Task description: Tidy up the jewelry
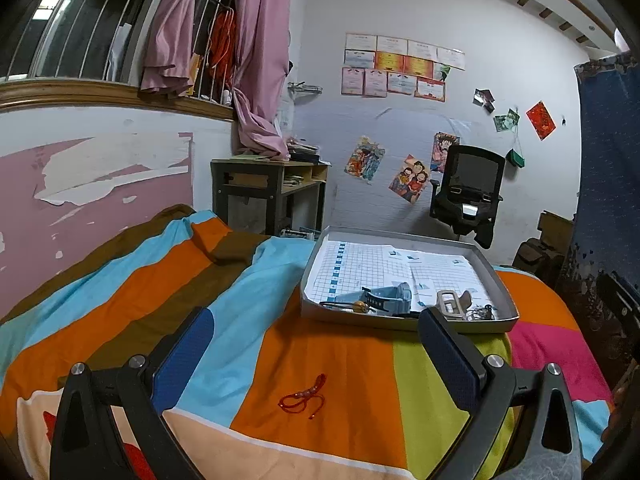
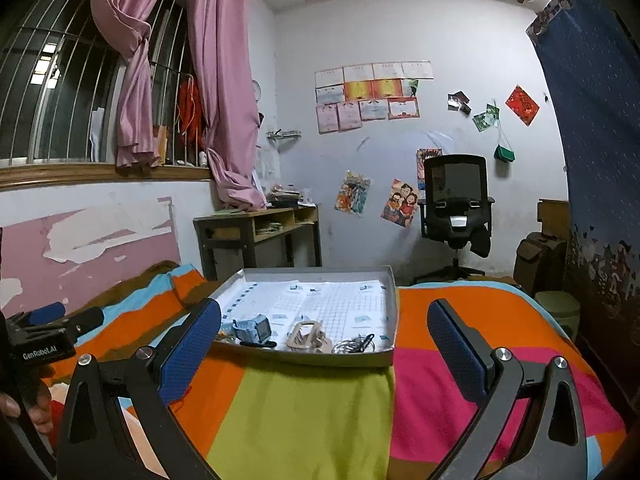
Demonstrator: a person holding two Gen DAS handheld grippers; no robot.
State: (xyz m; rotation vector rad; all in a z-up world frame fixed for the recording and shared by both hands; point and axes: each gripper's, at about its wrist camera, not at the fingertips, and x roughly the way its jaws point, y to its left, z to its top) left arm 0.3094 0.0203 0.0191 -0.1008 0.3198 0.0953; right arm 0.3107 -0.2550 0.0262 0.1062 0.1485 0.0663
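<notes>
A red string bracelet (image 1: 303, 397) with beads lies on the orange stripe of the bedspread, between the fingers of my open left gripper (image 1: 316, 344) and a little below them. Beyond it stands a shallow grey tray (image 1: 400, 322) lined with gridded paper. In the tray lie a blue watch (image 2: 251, 329), a beige hair clip (image 2: 306, 335), a ring of silvery metal pieces (image 2: 354, 345) and a dark cord with a gold bead (image 1: 360, 306). My right gripper (image 2: 324, 334) is open, empty, facing the tray (image 2: 394, 316) from the near side. The left gripper body (image 2: 40, 334) shows at the right wrist view's left edge.
The striped bedspread (image 2: 304, 412) covers the bed. Behind it stand a wooden desk (image 2: 256, 232) under pink curtains, a black office chair (image 2: 456, 204), cardboard boxes (image 2: 540, 256) and a blue hanging cloth (image 2: 600, 120) at right. A hand (image 2: 24, 404) holds the left gripper.
</notes>
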